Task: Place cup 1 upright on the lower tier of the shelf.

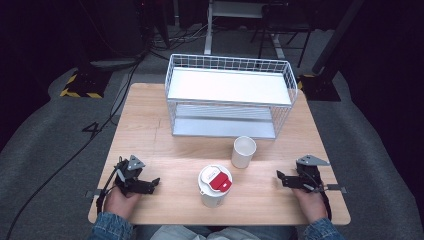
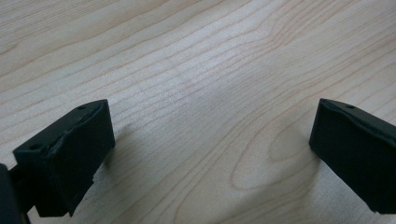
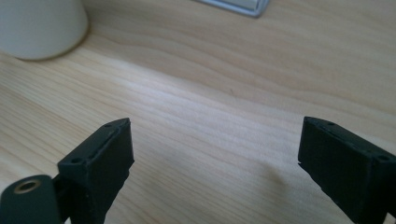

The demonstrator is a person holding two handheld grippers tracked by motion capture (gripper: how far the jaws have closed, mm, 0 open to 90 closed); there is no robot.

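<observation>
Two hand-held tools rested on a pale wooden counter, one at each near corner. At the far left, the left tool lay low on the wood in the person's left hand, pointing toward the middle. In the left gripper view its two black jaws stood wide apart with only bare wood grain between them, so it was open and held nothing.

Moving right, a white cup with a white lid and a red flap stood upright near the front centre of the counter, well apart from both tools. Just beyond it and slightly to the right stood a plain white cup without a lid, upright and close to the first cup, though from above it was hard to tell whether anything was inside it. Behind both cups, at the back of the counter, stood a white wire rack with a flat upper shelf and a lower shelf.

At the far right, the right tool lay in the person's right hand, pointing inward toward the cups. In the right gripper view its jaws were also spread, with bare wood between them, so it gripped nothing. The base of the plain white cup showed at the upper left of that view, and a corner of the rack's lower shelf at the top.
</observation>
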